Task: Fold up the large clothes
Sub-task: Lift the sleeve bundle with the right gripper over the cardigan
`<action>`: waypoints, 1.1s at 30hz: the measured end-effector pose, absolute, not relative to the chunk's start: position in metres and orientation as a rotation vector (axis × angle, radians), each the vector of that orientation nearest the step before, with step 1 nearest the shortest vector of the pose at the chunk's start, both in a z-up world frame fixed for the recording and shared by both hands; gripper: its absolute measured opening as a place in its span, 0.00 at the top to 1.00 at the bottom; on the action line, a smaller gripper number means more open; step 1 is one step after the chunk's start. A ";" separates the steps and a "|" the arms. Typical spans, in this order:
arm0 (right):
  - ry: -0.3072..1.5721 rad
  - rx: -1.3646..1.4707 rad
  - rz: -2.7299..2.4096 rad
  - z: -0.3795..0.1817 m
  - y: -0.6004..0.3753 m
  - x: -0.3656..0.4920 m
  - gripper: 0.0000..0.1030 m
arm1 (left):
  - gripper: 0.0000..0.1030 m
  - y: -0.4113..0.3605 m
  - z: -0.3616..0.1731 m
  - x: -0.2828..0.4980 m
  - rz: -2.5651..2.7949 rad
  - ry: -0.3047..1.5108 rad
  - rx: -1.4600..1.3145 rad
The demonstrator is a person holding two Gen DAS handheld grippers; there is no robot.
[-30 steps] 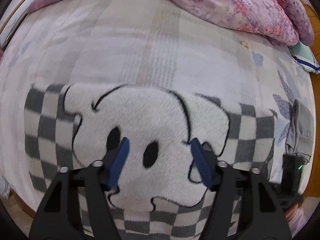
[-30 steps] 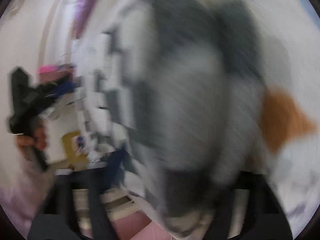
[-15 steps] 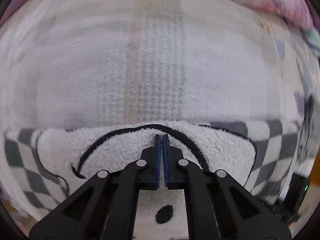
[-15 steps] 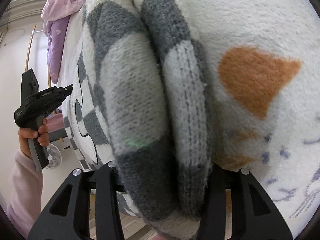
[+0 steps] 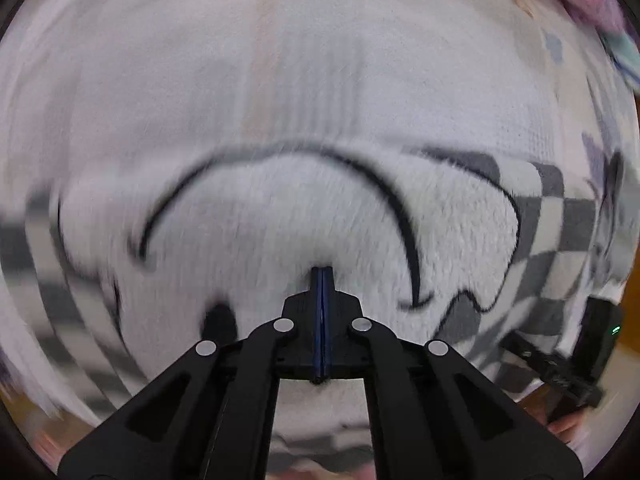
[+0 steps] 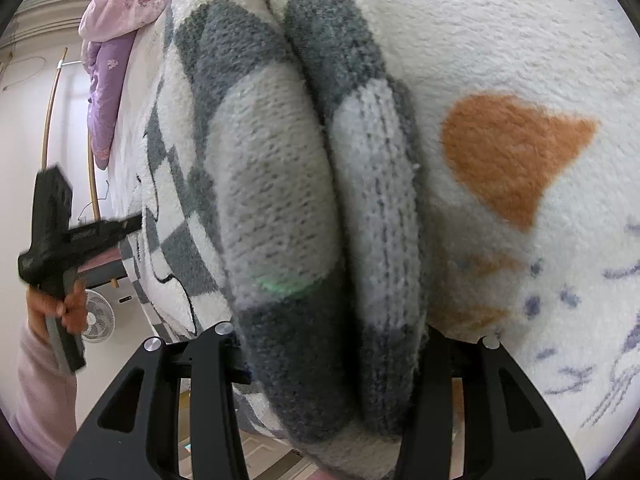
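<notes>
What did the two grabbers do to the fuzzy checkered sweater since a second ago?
The left gripper closed its wide-open jaws and dipped its tips onto the sweater, on the white cartoon patch; no cloth shows between them. The right gripper still clamps the sweater's bunched fold, which still rests on the bed cover.

My left claw (image 5: pixel 322 270) points steeply down with its blue pads pressed flat together, nothing between them. My right claw (image 6: pixel 332 344) stands partly spread, both fingers clamped on a thick fold. My left hand (image 6: pixel 60 308), in a pink sleeve, grips its handle.
</notes>
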State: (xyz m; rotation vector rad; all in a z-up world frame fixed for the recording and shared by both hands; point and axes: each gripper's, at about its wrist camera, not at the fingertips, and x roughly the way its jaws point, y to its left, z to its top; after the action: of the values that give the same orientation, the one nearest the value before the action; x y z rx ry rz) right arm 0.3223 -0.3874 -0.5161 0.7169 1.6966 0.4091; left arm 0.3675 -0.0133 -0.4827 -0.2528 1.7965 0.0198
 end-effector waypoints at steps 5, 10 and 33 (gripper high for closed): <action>1.675 0.685 0.406 -0.511 -0.378 0.318 0.60 | 0.99 -0.039 -0.497 0.334 0.043 1.703 -0.076; 1.689 0.668 0.377 -0.506 -0.373 0.315 0.60 | 1.00 -0.021 -0.485 0.325 0.032 1.757 -0.225; 1.597 0.636 0.283 -0.500 -0.352 0.301 0.56 | 1.00 -0.023 -0.498 0.112 0.072 1.766 -0.404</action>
State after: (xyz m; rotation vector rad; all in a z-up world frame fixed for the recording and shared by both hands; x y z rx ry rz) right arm 0.3010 -0.3516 -0.5000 0.6364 1.5967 0.2827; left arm 0.1124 -0.0231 -0.4982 -0.4042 1.7661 0.0718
